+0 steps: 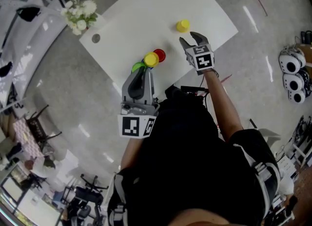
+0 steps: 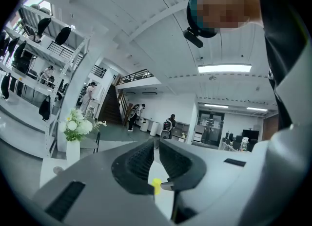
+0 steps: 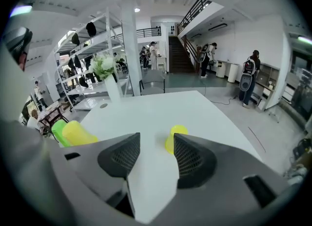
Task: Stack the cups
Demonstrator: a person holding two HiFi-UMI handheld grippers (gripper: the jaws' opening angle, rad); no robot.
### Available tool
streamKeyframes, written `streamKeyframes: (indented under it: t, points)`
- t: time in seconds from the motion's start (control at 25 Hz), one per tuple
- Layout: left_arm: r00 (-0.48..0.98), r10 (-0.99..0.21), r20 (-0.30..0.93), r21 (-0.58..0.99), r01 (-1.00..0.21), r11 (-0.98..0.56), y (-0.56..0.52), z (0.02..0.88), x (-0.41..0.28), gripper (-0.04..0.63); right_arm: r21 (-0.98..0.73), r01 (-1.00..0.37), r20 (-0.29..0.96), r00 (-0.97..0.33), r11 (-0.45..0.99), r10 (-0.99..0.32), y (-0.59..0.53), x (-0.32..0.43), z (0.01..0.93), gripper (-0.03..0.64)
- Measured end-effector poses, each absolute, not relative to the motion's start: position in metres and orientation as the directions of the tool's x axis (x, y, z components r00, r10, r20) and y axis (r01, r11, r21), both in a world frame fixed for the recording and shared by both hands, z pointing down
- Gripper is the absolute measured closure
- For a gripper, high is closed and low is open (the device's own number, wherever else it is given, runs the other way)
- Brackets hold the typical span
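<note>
in the head view the left gripper [image 1: 145, 71] sits nearest, at the table's [image 1: 146, 15] near corner. in the left gripper view its jaws are drawn almost together, with only a thin slit between the ribbed pads [image 2: 136, 161]. a sliver of yellow shows low in that slit; whether the pads pinch it i cannot tell.

right at that gripper's tip three cups crowd together in a row running towards 1 o'clock: the green cup [image 1: 137, 67], then the near yellow cup [image 1: 150, 60], then the red cup [image 1: 160, 54], each overlapping the next. the right gripper view catches the green and yellow ones at its left edge, leaning.

at 2 o'clock from them the right gripper [image 1: 192, 39] is angled down over the table. its jaws stand wide apart with nothing but bare tabletop between the pads [image 3: 122, 158].

just beyond its tips, at 11 o'clock, the far yellow cup [image 1: 183, 25] stands mouth-down and alone, apart from the pads.

farthest off, at the table's 10 o'clock corner, is a vase of flowers [image 1: 80, 13], with a small round disc [image 1: 95, 38] beside it.
</note>
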State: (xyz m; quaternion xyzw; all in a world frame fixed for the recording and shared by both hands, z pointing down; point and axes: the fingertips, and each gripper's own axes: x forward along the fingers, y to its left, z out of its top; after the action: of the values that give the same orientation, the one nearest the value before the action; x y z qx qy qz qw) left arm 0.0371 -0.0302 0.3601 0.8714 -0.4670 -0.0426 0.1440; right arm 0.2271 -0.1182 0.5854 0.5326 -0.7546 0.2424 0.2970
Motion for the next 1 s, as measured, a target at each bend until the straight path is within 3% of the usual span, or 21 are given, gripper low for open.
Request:
streamKeyframes:
  t: [0.32, 1.0]
  points:
    - [0.57, -0.817, 0.087, 0.291, -0.799, -0.526, -0.033, 0.365, 0.04, 0.545, -0.06, -0.976, 0.755, -0.182, 0.21, -0.63, -0.143, 0.259, 0.627, 0.376]
    - [0.563, -0.819, 0.109, 0.301, -0.804, -0.512, -0.037, 0.375, 0.035, 0.545, -0.027, -0.986, 0.783, -0.122, 0.163, -0.609, -0.184, 0.267, 0.657, 0.368]
